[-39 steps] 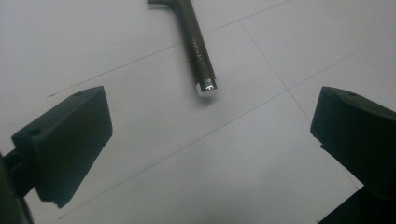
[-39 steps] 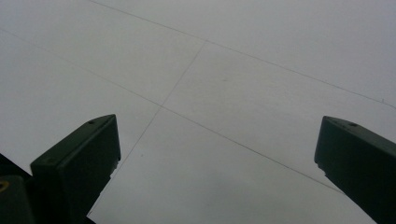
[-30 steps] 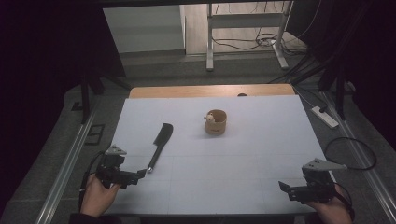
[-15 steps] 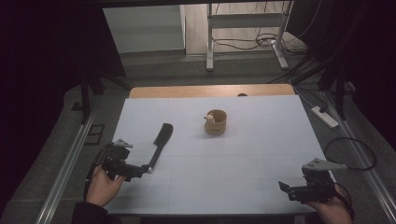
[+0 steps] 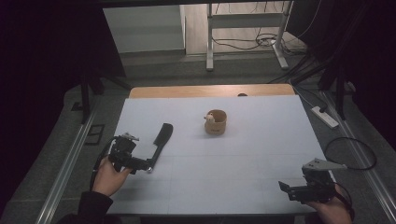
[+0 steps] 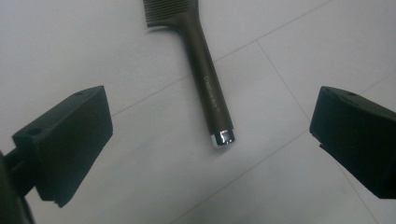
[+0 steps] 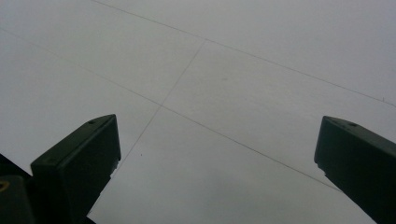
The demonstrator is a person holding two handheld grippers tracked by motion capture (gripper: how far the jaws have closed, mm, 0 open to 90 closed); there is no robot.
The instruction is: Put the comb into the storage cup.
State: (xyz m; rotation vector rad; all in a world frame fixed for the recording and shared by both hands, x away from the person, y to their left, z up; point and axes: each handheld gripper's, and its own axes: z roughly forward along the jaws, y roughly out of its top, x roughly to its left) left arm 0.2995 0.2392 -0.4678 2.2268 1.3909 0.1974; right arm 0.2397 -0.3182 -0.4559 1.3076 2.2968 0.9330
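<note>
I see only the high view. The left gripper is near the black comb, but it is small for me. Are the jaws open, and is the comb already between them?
Observer: In the left gripper view the left gripper has its jaws wide open. The comb lies on the table, and its silver-capped handle end points in between them, not touched.
Operator: Which end has the teeth?
Observer: The far end, at the top edge of the left gripper view; the handle carries small lettering.
Operator: And the right gripper?
Observer: In the right gripper view the right gripper is open too, above the bare white table.
</note>
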